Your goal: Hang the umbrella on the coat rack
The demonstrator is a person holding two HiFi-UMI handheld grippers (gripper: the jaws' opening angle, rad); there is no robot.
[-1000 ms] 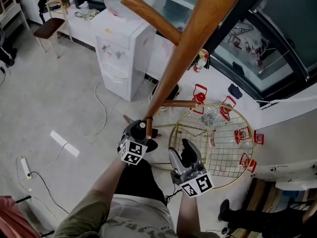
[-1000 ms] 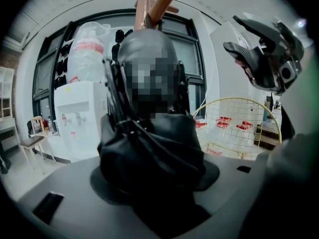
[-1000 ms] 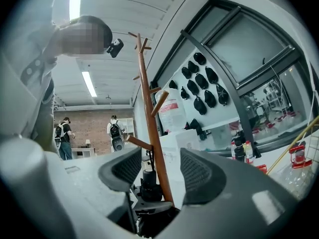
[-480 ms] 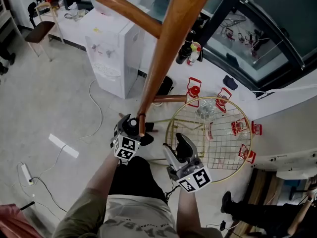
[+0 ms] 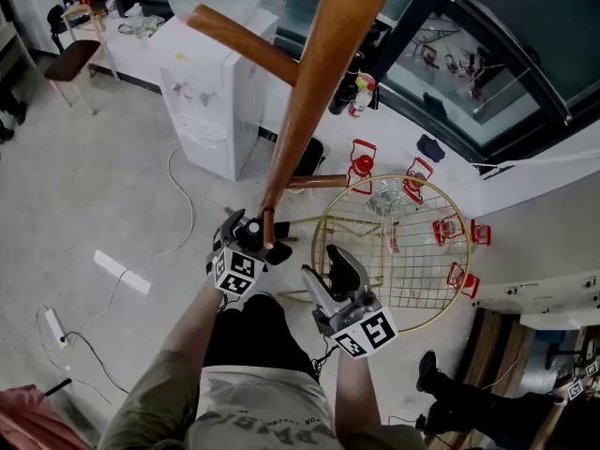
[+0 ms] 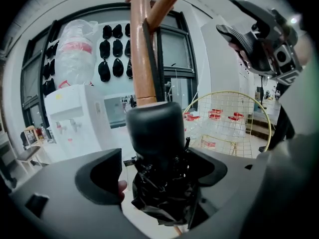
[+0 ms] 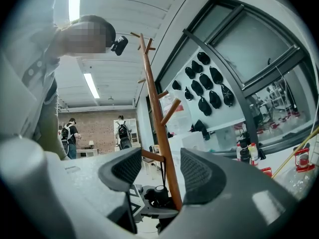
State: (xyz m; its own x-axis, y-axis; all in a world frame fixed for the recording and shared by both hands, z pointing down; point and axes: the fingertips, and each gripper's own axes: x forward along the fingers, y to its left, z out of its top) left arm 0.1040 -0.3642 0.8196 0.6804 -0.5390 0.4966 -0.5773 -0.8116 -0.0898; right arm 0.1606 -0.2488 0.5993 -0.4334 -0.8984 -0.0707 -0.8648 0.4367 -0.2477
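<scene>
Black umbrella (image 6: 154, 133) hangs just beside the wooden coat rack (image 5: 309, 92) pole, strap (image 6: 159, 68) running up to 1 low peg (image 7: 149, 156), so the rack seems to carry it. Left gripper (image 5: 248, 235) jaws are opening around the handle, pads off it, likely letting go. Right gripper (image 5: 328, 270) jaws apart, empty, kept clear.

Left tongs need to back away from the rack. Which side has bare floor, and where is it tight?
Bare floor lies left of the coat rack pole, between the water dispenser and a white strip. Right is crowded: the right tongs and gold wire grid. The left tongs are opening, umbrella between them.
</scene>
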